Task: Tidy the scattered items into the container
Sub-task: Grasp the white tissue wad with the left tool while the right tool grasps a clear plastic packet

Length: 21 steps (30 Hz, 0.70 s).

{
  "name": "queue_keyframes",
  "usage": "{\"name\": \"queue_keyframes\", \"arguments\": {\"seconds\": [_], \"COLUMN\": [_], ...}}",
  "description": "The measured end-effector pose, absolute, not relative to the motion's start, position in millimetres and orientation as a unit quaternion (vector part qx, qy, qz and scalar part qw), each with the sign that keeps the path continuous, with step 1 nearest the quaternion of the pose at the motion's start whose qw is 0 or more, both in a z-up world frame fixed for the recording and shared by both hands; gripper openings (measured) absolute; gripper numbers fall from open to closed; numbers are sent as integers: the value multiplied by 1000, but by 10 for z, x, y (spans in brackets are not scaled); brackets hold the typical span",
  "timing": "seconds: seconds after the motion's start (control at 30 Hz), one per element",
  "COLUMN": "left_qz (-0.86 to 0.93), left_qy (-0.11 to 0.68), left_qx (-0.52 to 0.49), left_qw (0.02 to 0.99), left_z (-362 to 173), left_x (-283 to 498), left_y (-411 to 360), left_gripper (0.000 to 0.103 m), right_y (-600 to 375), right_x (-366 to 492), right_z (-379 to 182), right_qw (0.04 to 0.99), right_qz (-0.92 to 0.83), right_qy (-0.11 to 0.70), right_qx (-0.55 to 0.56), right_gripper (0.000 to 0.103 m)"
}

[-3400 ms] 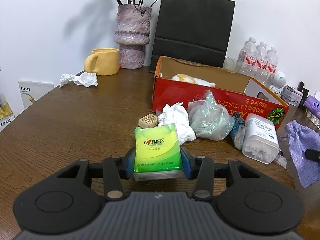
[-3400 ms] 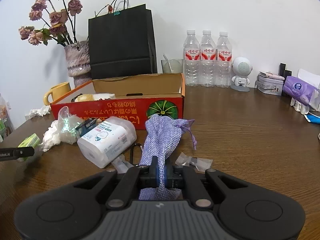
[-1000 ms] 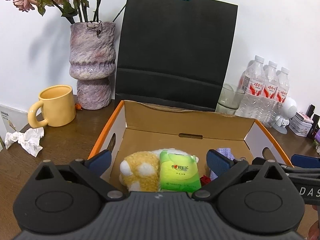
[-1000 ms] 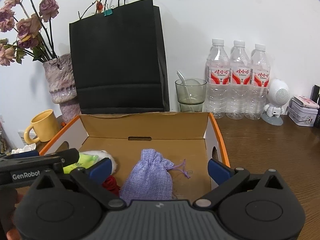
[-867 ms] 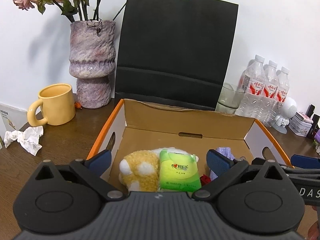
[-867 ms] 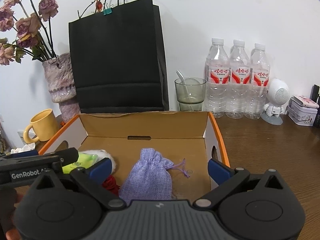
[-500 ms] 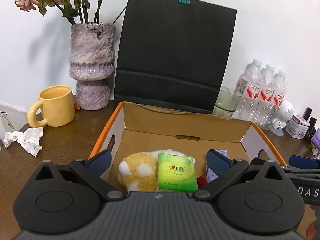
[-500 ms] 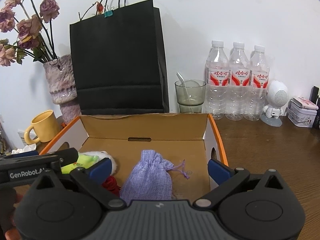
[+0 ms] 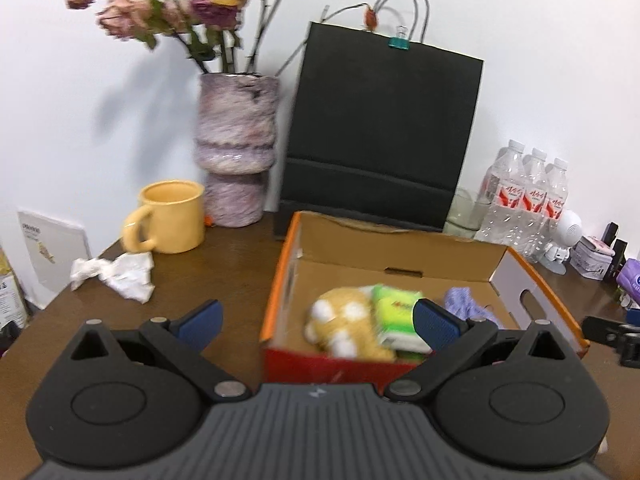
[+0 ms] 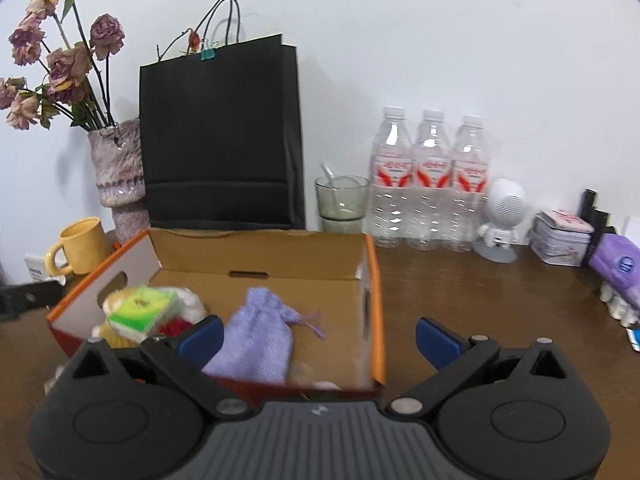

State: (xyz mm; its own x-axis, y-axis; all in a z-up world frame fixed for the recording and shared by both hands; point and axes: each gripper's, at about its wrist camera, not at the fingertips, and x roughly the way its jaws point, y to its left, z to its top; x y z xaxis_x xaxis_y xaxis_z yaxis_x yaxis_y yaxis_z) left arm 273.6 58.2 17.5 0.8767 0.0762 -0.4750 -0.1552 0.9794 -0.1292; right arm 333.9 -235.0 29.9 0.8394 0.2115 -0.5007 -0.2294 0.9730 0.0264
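The container is an open cardboard box (image 9: 400, 246) with orange rims, a red outer front and plain brown inner walls; it stands on the dark wooden table (image 9: 224, 256), in front of a black paper bag (image 9: 380, 128). Inside it, toward its left end, a yellow plush toy (image 9: 344, 324) with white spots lies against a green tissue pack (image 9: 394, 308), which leans partly on top of it. To the right of these a lilac drawstring pouch (image 10: 256, 336) rests on the box floor, its cord trailing to the side. A bit of something red (image 10: 172, 326) shows between pack and pouch — too blurred to name.

The left gripper (image 9: 316, 322) hangs near the box's front left corner with its blue-padded fingers (image 9: 200, 318) spread wide and nothing between them; one pad is over the bare table, the other over the box interior. The right gripper (image 10: 318, 338) is likewise spread wide and empty, level and pointing toward the wall, one pad in front of the pouch and the other outside the box's right wall.

On the table left of the box lies a crumpled white tissue (image 9: 116, 272), near a yellow mug (image 9: 172, 216) and a mottled vase (image 9: 236, 156) of dried roses. Three water bottles (image 10: 430, 176) stand by the wall to the right.
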Motion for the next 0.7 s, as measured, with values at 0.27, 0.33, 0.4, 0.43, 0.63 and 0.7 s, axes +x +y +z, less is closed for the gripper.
{"name": "queue_keyframes", "arguments": {"seconds": [0.27, 0.33, 0.4, 0.43, 0.63, 0.7], "left_qz": [83, 86, 86, 84, 77, 73], "left_qy": [274, 284, 291, 292, 309, 314], "left_qx": [-86, -87, -85, -84, -82, -79], "left_qw": [954, 951, 949, 949, 944, 943], "left_z": [-55, -127, -189, -218, -382, -427], "left_x": [2390, 2335, 2282, 2257, 2220, 2250], "left_y": [771, 789, 788, 786, 724, 694], "left_gripper": [103, 103, 103, 103, 103, 103], "right_y": [-2751, -2836, -2896, -2921, -2936, -2918], "right_x": [2995, 2925, 2862, 2832, 2730, 2735], "right_z": [86, -9, -112, -167, -405, -442], "right_qw": [955, 952, 948, 946, 938, 937], "right_qz": [81, 75, 70, 68, 65, 65], "right_qy": [284, 297, 310, 317, 341, 344], "right_qx": [-24, -21, -21, -21, -19, -20], "right_gripper": [103, 103, 103, 103, 103, 103]}}
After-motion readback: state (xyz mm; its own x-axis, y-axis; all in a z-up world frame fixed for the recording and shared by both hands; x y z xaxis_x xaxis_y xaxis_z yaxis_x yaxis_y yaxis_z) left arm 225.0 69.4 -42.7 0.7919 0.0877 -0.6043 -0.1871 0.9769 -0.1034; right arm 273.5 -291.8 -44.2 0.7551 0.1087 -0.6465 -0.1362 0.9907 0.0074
